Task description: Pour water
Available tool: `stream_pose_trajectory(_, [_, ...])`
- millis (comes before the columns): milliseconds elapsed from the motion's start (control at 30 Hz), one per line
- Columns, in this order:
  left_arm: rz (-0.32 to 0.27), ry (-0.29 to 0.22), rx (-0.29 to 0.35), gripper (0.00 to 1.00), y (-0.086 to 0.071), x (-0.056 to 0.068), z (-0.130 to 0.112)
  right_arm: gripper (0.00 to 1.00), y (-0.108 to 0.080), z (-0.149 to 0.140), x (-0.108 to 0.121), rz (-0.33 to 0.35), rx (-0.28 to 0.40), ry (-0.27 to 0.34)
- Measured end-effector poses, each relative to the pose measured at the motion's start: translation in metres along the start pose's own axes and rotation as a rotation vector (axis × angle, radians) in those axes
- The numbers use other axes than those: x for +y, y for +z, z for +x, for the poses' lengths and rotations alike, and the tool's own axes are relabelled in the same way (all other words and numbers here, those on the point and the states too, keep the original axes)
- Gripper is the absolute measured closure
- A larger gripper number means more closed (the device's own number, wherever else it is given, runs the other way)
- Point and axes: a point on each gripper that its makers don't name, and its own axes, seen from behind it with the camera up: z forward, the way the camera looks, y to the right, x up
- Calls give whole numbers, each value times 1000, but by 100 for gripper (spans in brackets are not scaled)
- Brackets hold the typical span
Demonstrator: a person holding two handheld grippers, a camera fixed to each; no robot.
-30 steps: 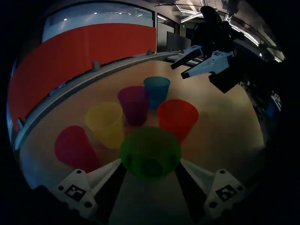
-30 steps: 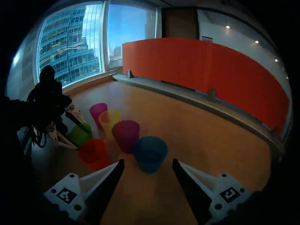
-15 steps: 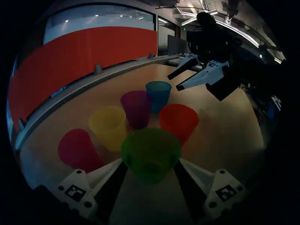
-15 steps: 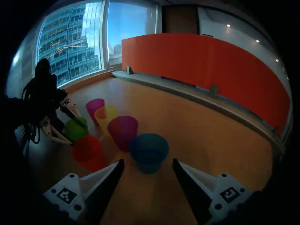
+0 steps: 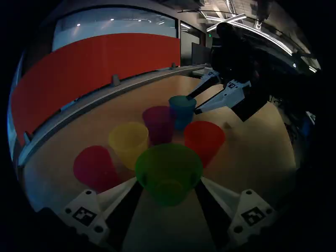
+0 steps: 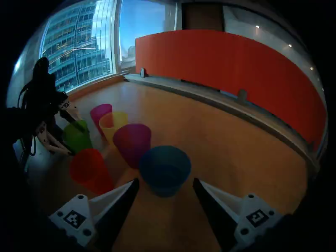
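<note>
The purple cup (image 5: pixel 159 124) hides part of the blue cup (image 5: pixel 183 106). Your green cup (image 5: pixel 169 170) covers the bottom of the red cup (image 5: pixel 204 136).

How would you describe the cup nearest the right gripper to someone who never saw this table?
On the wooden table by the red partition stand six coloured cups. The blue cup is at the cluster's end beside the purple cup, just ahead of the right gripper. It alone is blue.

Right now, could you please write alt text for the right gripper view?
The open right gripper points at a blue cup on a wooden table. Beyond stand a purple cup, red cup, yellow cup and pink cup; beside them, the left gripper grips a green cup.
</note>
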Motion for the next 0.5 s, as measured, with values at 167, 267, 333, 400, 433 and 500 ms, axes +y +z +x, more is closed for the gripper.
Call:
stream_pose_trajectory(167, [8, 7, 1, 18, -3, -2, 0, 1, 8, 0, -2, 1, -8, 4])
stream_pose_trajectory(267, [10, 9, 2, 18, -4, -2, 0, 1, 12, 0, -2, 1, -12, 2])
stream_pose_trajectory(333, [12, 9, 2, 18, -5, -2, 0, 1, 15, 1, -2, 0, -14, 0])
stream_pose_trajectory(400, [13, 9, 2, 18, -5, -2, 0, 1, 18, 1, -3, 0, -17, -2])
stream_pose_trajectory(433, [14, 9, 2, 18, -5, -3, -1, 1, 19, 2, -3, 1, -16, -3])
stream_pose_trajectory(500, [15, 9, 2, 18, -6, -3, -1, 1, 21, 4, -4, 1, -15, -4])
